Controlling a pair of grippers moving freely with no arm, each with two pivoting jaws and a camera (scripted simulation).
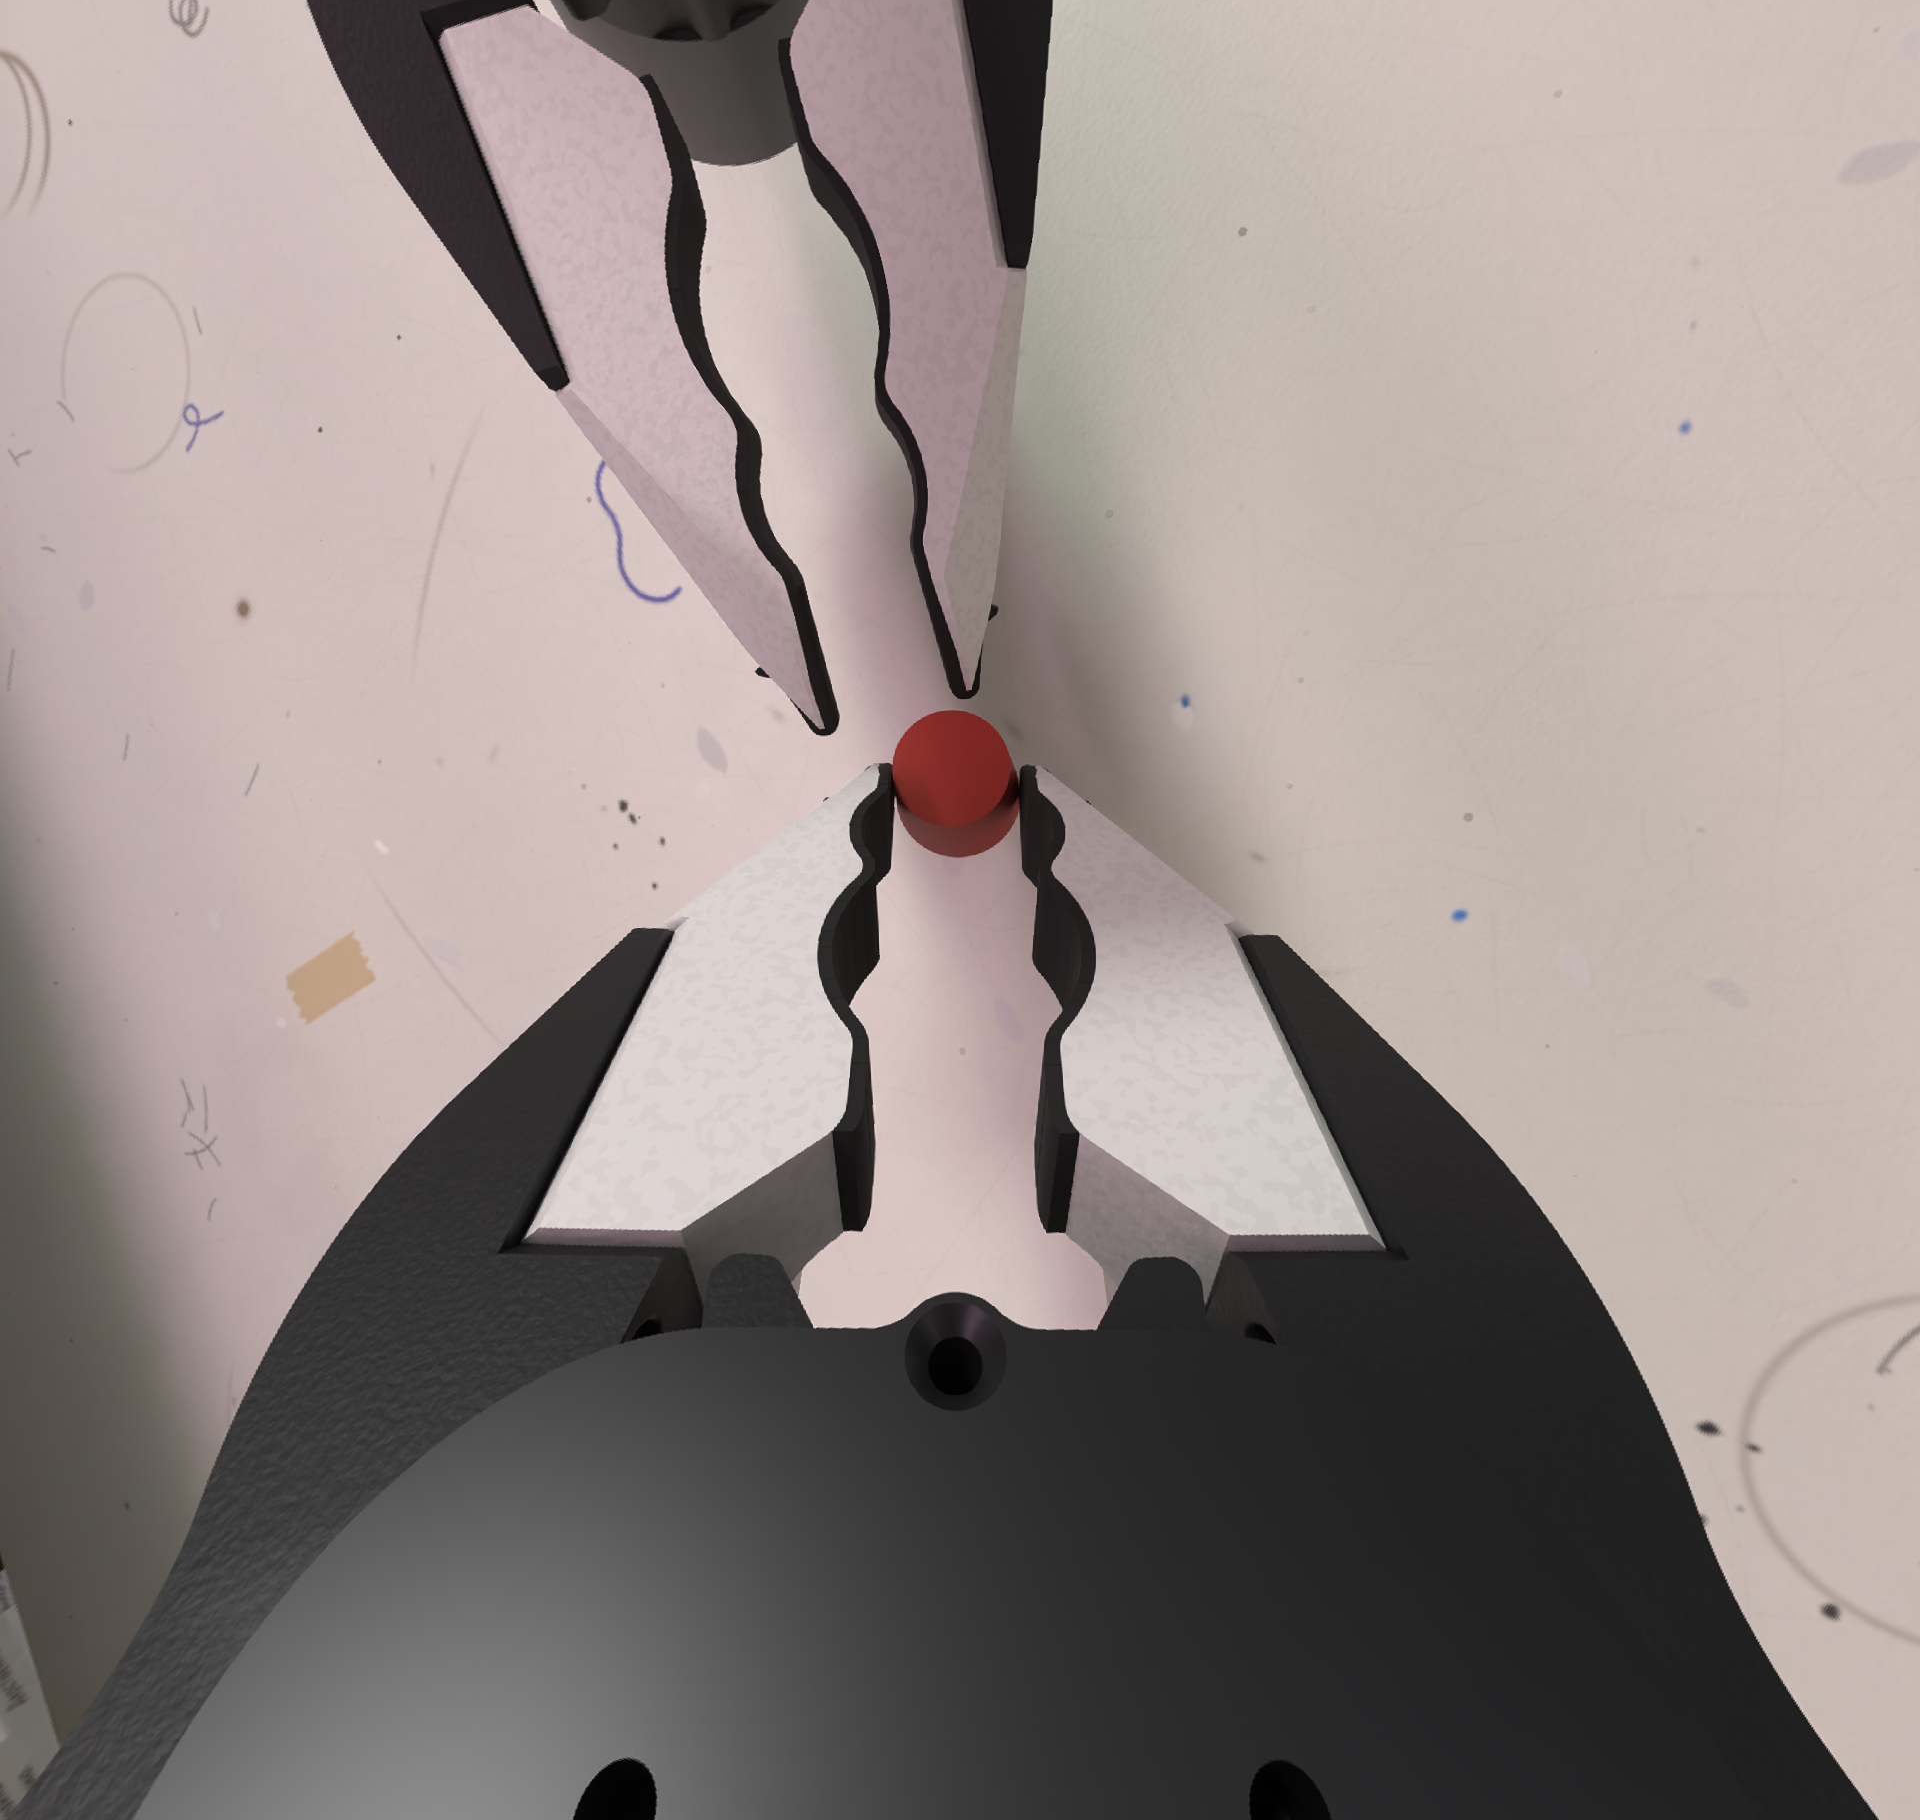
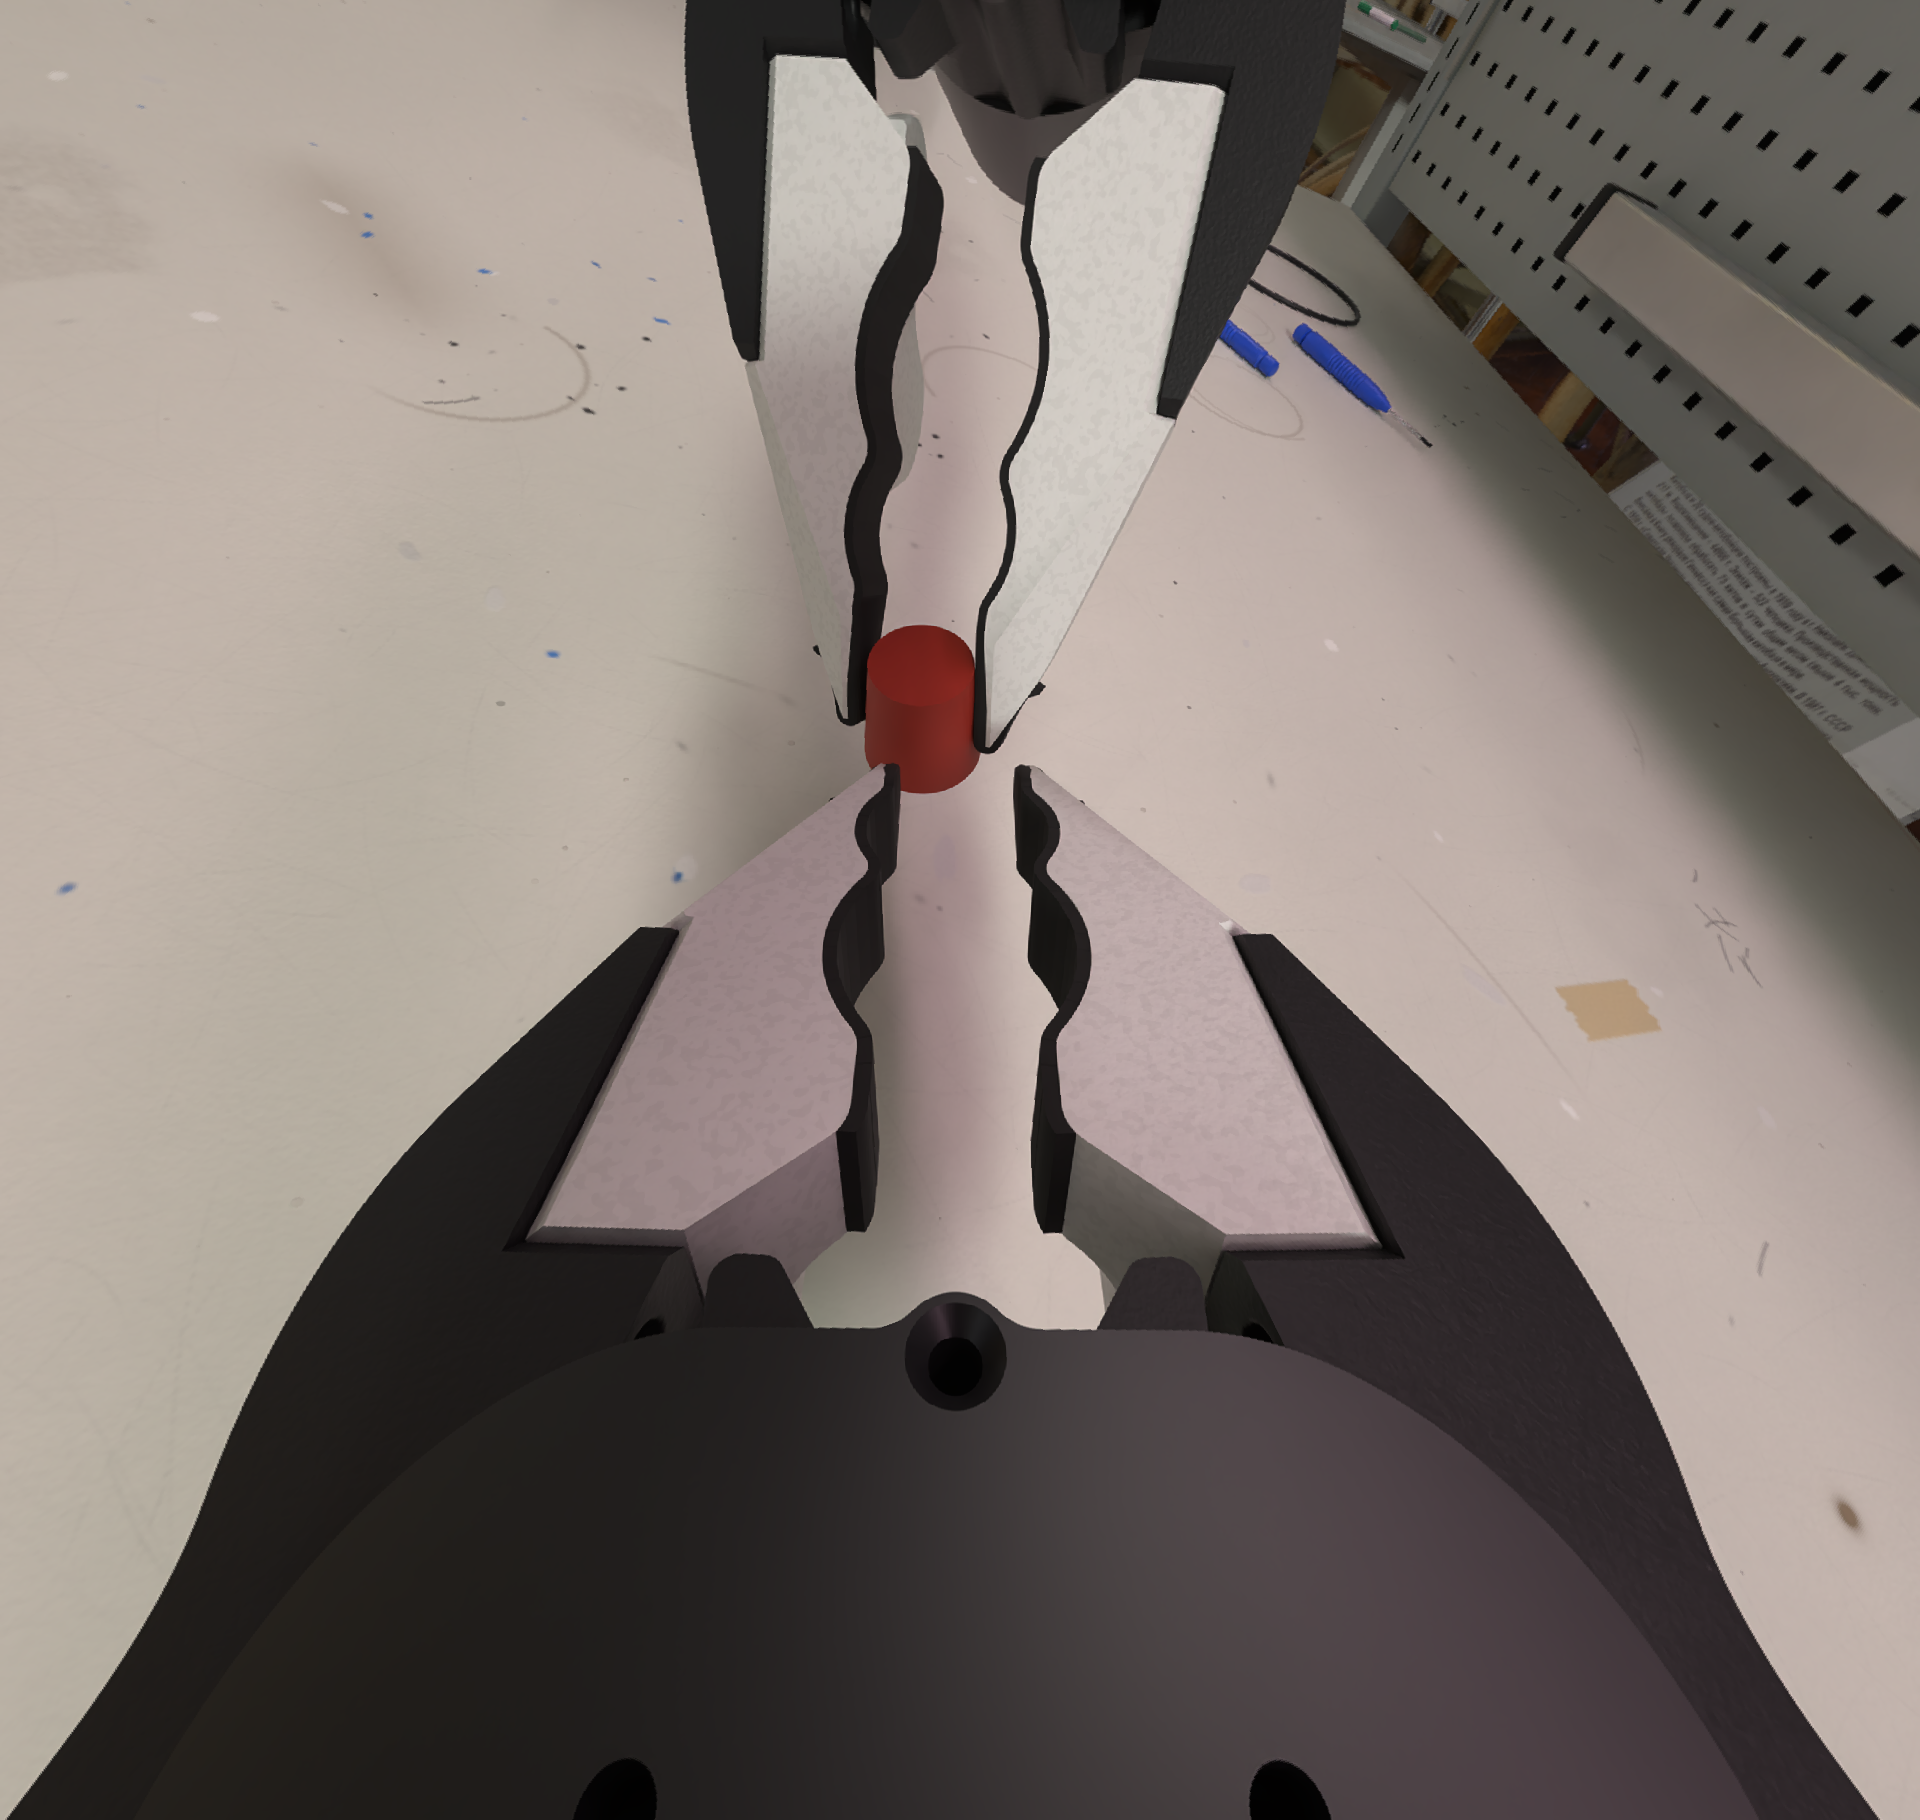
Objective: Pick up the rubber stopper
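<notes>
The rubber stopper (image 1: 951,778) is a small red cylinder standing upright over the white, pen-marked table (image 1: 1455,523). My left gripper (image 1: 956,783) is shut on it, one fingertip against each side. In the right wrist view the stopper (image 2: 920,705) sits between the left gripper's (image 2: 920,721) tips. My right gripper (image 2: 956,778) faces the left one tip to tip, its jaws apart with nothing between them. Its left fingertip (image 2: 888,783) is just in front of the stopper. It comes in from the top of the left wrist view (image 1: 894,710). I cannot tell whether the stopper touches the table.
Two blue pens (image 2: 1252,347) (image 2: 1340,368) and a black cable (image 2: 1309,300) lie at the far right. A grey pegboard rack (image 2: 1714,160) stands along the right edge, a printed sheet (image 2: 1766,607) below it. A tan tape piece (image 2: 1608,1010) is stuck on the table.
</notes>
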